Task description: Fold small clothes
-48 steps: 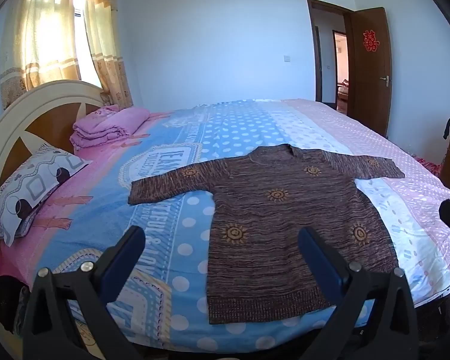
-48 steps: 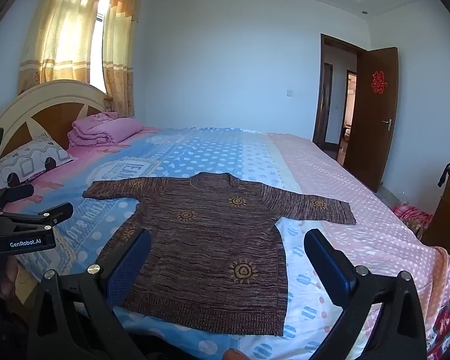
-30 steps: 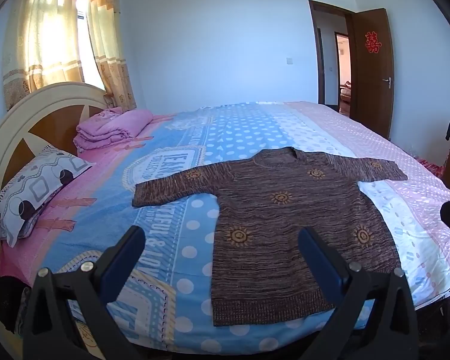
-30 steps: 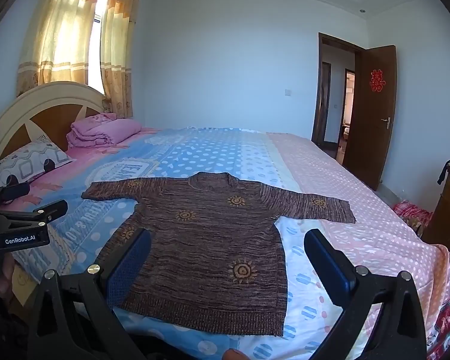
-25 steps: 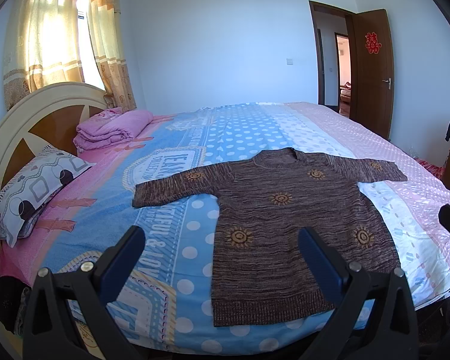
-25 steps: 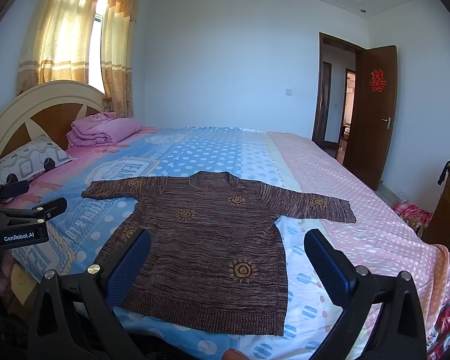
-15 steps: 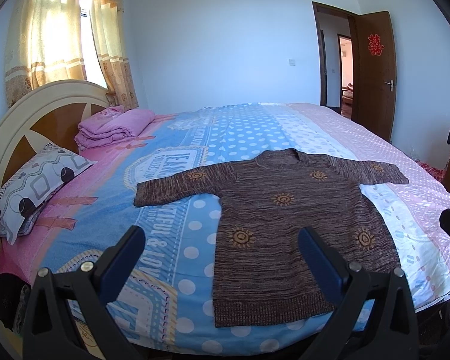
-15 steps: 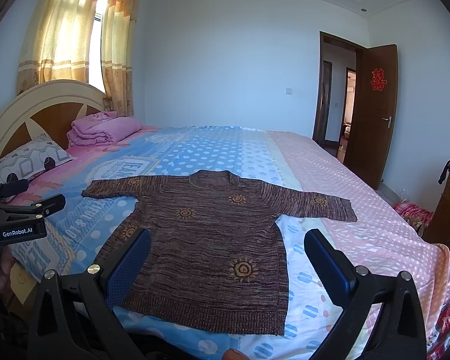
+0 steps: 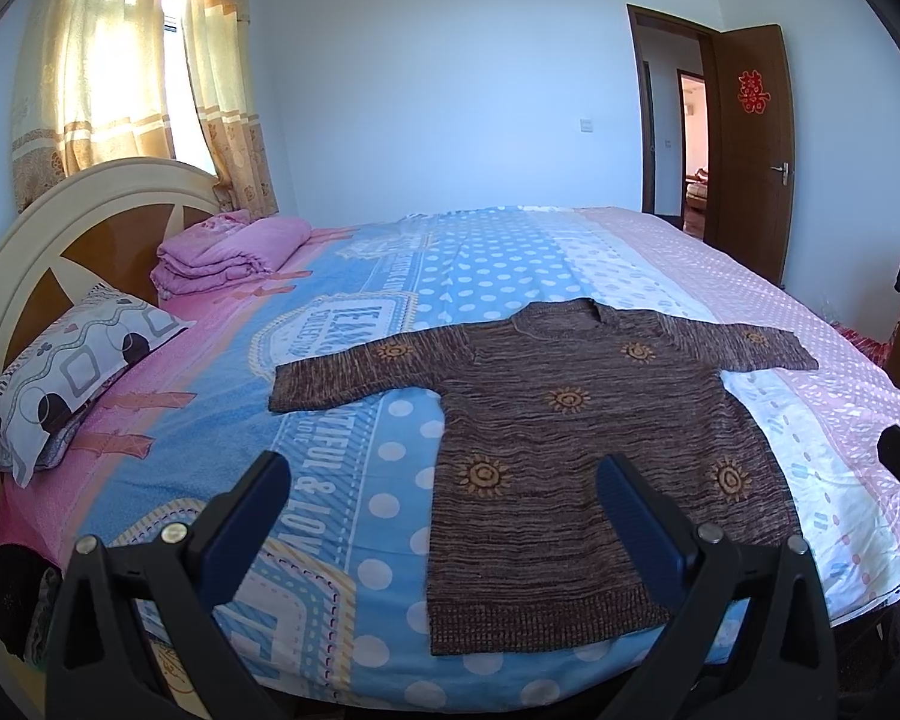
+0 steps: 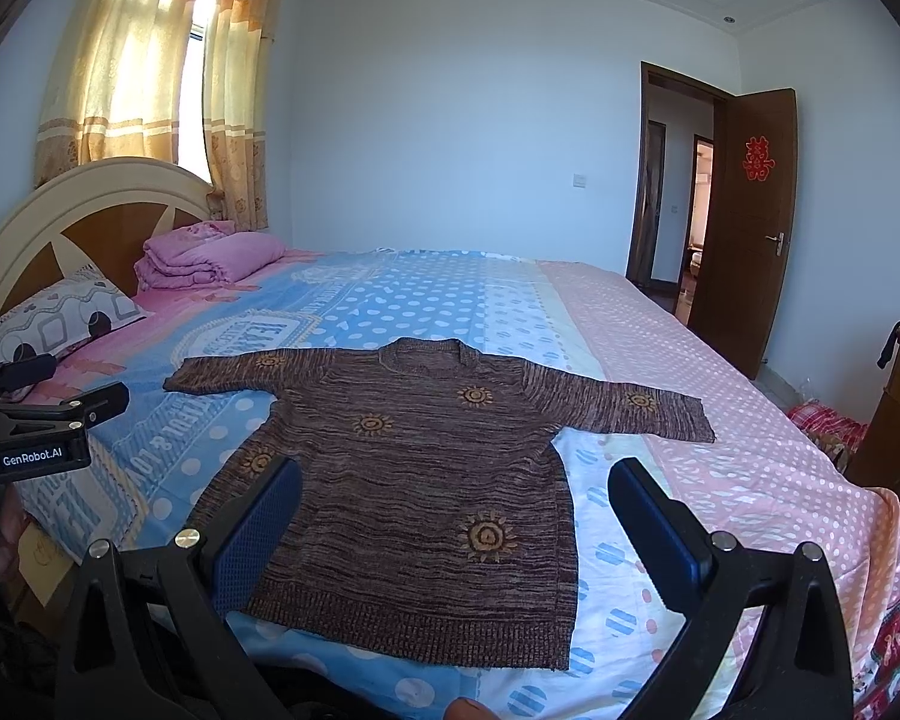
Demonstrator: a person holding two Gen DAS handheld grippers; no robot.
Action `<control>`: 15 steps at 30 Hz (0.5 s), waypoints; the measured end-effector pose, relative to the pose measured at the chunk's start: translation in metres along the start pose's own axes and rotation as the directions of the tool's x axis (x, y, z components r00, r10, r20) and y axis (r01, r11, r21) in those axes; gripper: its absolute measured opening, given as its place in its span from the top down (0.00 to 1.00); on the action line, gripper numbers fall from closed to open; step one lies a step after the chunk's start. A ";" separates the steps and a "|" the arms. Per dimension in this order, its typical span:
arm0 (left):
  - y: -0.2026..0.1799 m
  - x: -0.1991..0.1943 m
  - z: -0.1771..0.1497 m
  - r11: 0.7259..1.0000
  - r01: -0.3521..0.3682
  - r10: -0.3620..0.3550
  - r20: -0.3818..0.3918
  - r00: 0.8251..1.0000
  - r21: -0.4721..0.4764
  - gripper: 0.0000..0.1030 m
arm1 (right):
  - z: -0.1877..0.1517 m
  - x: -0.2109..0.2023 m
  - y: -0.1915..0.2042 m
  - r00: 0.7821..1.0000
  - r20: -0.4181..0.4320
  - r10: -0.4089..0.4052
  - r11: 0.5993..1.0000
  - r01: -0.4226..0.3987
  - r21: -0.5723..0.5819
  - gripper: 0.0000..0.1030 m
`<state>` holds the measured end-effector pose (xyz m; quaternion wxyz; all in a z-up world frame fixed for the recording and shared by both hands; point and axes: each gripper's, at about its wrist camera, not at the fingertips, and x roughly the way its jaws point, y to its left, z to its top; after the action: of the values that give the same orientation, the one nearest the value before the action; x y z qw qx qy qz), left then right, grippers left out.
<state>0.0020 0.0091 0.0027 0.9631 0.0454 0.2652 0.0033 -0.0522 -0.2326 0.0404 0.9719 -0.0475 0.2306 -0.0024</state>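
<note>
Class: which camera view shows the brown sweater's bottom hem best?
The right wrist view: the brown sweater lies flat and its hem shows almost whole between the open right tongs. In the left wrist view the sweater is off-centre and one finger covers part of the hem.

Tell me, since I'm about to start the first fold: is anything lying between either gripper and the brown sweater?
Nothing visible. The sweater lies flat on the bedspread, with both the left gripper and right gripper open above its hem; pillow and folded pink blanket sit far off.
</note>
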 end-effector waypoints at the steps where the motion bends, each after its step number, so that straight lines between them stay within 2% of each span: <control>1: 0.000 0.000 0.000 1.000 0.000 0.000 0.000 1.000 0.001 0.00 | 0.000 0.000 0.000 1.000 -0.001 0.000 1.000 0.000 -0.001 0.01; 15: 0.002 0.001 0.001 1.000 -0.003 0.003 -0.001 1.000 -0.006 0.00 | -0.002 0.002 0.003 1.000 -0.007 0.002 1.000 -0.002 -0.009 0.01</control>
<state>0.0034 0.0116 0.0027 0.9631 0.0430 0.2655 0.0056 -0.0517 -0.2298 0.0373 0.9709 -0.0517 0.2340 -0.0006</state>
